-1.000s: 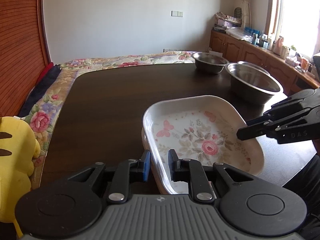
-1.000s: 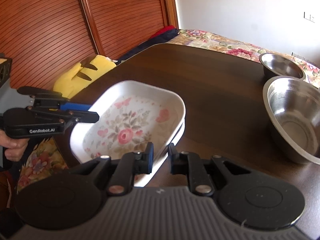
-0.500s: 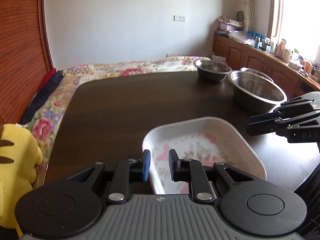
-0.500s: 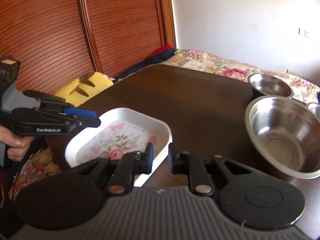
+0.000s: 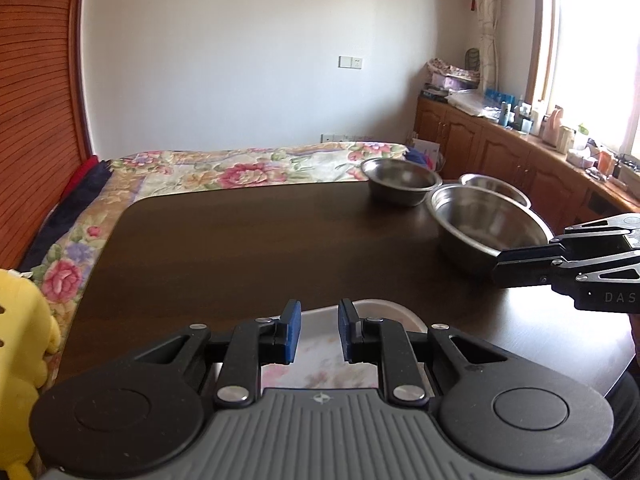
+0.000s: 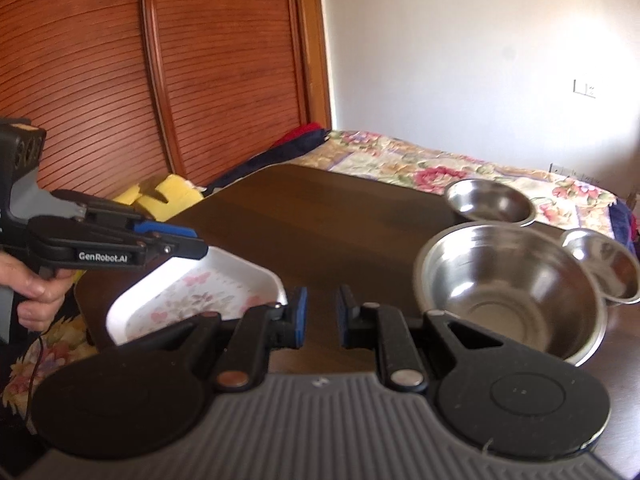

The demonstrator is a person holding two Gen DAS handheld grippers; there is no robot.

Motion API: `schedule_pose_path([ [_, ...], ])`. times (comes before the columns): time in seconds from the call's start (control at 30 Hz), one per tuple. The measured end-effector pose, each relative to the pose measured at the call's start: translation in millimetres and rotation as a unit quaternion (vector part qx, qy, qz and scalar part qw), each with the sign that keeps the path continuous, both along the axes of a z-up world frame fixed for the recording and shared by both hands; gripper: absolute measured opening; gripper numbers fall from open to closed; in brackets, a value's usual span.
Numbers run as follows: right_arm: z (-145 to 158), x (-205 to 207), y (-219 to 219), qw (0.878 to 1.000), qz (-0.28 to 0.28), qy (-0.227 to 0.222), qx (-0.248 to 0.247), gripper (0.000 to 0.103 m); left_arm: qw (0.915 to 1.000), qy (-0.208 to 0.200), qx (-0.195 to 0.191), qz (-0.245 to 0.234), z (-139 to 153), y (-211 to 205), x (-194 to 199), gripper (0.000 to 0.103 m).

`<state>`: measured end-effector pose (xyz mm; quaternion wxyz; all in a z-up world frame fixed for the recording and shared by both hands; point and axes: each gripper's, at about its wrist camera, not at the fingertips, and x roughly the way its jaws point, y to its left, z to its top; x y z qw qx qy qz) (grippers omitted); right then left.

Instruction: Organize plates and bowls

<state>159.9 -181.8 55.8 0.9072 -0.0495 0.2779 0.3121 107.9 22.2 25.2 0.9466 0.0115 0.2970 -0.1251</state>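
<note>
Both tools have lifted off the floral plate (image 6: 192, 300), which lies on the surface (image 5: 260, 248) near the big bowl (image 6: 508, 292). Left tool (image 5: 319, 334), marked "GenRobot.AI", and right tool (image 6: 321, 318) hang released, empty.

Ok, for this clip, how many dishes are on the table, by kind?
Steel bowls: 3, one large, two small.
Floral white dishes: at least 1; whether another sits beneath cannot be told.
Total: 4 visible.
</note>
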Motion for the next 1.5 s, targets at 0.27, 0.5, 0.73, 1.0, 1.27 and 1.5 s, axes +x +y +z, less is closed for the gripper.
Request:
schedule_pose_path([
  [0.27,8,6,-37,0.999,-0.022,-0.023,0.012,0.018,0.9998,0.001,-0.008,-0.019,3,-39,18,0.021],
  [0.5,8,17,-77,0.997,-0.052,-0.043,0.027,0.018,0.9994,0.009,-0.002,-0.032,1,-76,30,0.021],
  [0.73,6,29,-110,0.996,-0.067,-0.053,0.038,0.018,0.9995,0.002,-0.001,-0.030,4,-107,42,0.022],
  [1.0,-1,42,-132,0.995,-0.069,-0.067,0.031,0.018,0.9999,-0.001,0.000,-0.015,3,-133,49,0.029],
  [1.27,-12,58,-142,0.995,-0.066,-0.069,0.029,0.029,1.0000,0.003,0.001,0.005,-1,-140,57,0.039],
  [1.5,-21,69,-147,0.995,-0.065,-0.065,0.028,0.041,0.9998,0.007,-0.002,0.019,-3,-141,68,0.045],
])
